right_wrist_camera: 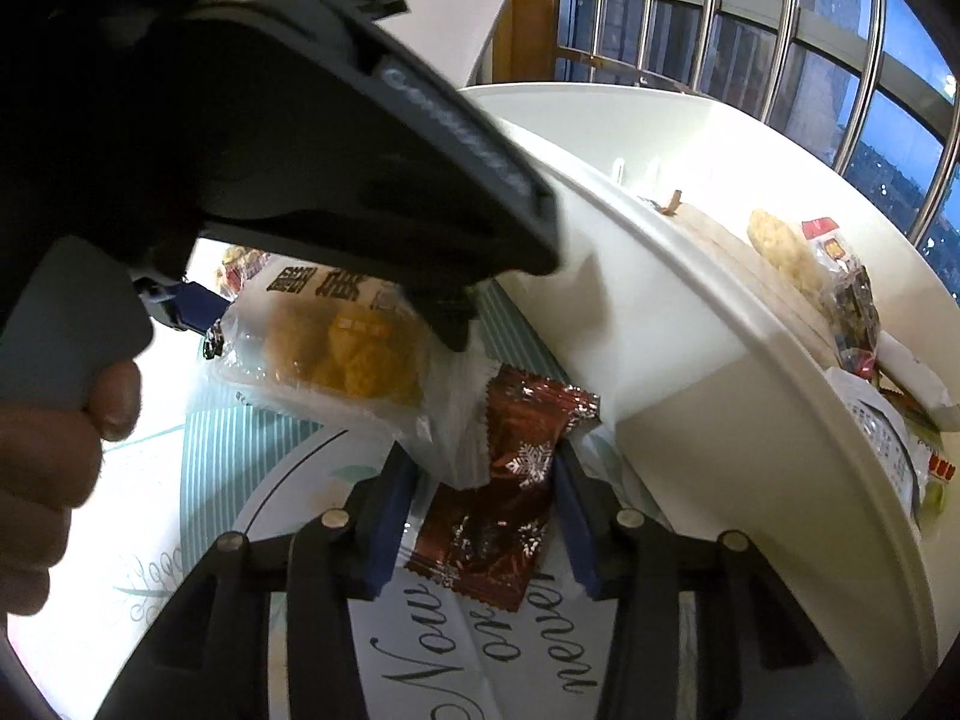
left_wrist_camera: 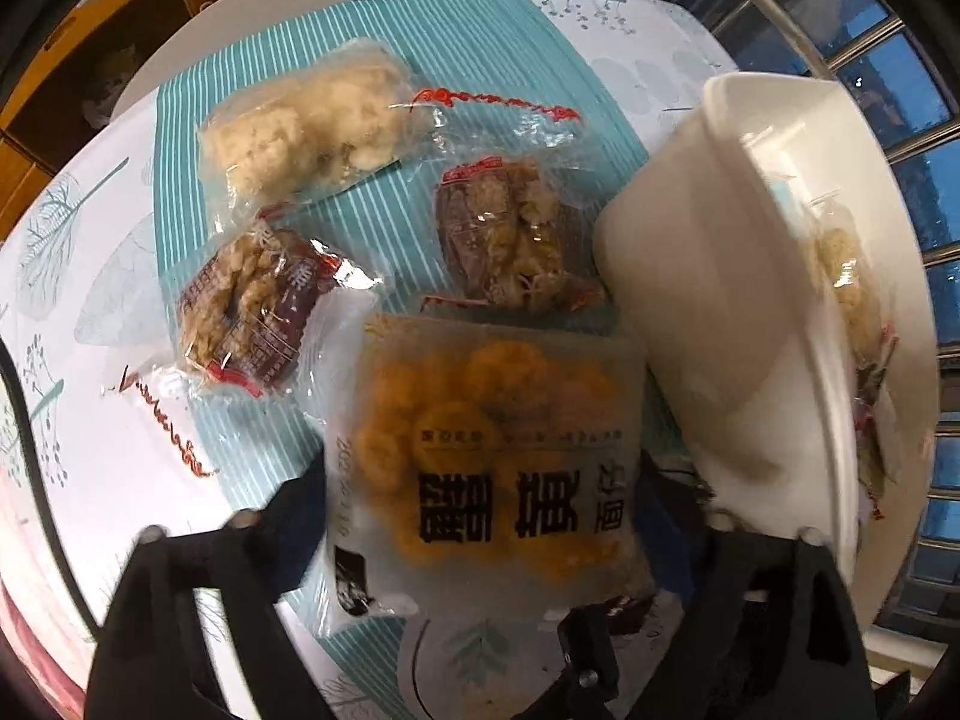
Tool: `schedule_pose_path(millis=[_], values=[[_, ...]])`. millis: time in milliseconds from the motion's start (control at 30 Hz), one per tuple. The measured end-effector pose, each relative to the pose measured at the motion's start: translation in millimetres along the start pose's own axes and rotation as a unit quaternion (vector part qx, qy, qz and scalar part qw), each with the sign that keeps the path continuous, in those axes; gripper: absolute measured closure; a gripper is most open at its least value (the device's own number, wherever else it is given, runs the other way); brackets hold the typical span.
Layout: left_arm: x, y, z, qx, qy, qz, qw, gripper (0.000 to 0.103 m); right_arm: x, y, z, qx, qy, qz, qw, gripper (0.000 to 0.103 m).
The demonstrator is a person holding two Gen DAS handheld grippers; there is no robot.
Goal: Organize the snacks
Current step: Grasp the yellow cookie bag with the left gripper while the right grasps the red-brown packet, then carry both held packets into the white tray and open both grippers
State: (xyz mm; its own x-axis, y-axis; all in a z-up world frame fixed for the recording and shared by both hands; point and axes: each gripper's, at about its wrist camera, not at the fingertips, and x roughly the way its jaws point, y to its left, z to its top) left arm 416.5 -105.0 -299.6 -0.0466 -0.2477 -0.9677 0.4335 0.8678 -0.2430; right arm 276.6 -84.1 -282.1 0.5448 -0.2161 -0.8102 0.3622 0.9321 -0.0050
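My left gripper (left_wrist_camera: 480, 480) is shut on a clear packet of orange puffs (left_wrist_camera: 498, 450) with black characters, held above the table; it also shows in the right wrist view (right_wrist_camera: 336, 342). My right gripper (right_wrist_camera: 483, 480) is shut on a dark red snowflake-print candy wrapper (right_wrist_camera: 510, 480), held just above the table beside the white bin (right_wrist_camera: 690, 396). The bin (left_wrist_camera: 720, 324) holds several snack packets (right_wrist_camera: 840, 300). Three clear packets of rice crisps lie on the table: a pale one (left_wrist_camera: 306, 126), a brown one (left_wrist_camera: 246, 312) and another brown one (left_wrist_camera: 510, 234).
The table has a white leaf-print cloth (left_wrist_camera: 78, 276) with a teal striped runner (left_wrist_camera: 384, 222). Window bars (right_wrist_camera: 750, 30) stand behind the bin. The left gripper's body (right_wrist_camera: 270, 138) and the person's hand (right_wrist_camera: 48, 468) fill the upper left of the right wrist view.
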Motion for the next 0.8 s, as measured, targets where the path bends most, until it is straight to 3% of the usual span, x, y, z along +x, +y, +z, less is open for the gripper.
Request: schedule_pose_path(millis=[433,633,800], values=[[-28,5,-50,-0.015,0.017,0.024,0.9995,0.026,-23,-15,-15,-0.009,0.057,0.002,0.998,0.064],[-54,14,-100,-0.017,0.026,0.028,0.9991,0.026,-44,-28,-24,-0.004,0.077,-0.01,0.997,0.064],[-79,12,-136,-0.019,0.018,0.019,0.9995,0.025,-71,-34,-23,-0.007,0.067,-0.01,0.998,0.064]])
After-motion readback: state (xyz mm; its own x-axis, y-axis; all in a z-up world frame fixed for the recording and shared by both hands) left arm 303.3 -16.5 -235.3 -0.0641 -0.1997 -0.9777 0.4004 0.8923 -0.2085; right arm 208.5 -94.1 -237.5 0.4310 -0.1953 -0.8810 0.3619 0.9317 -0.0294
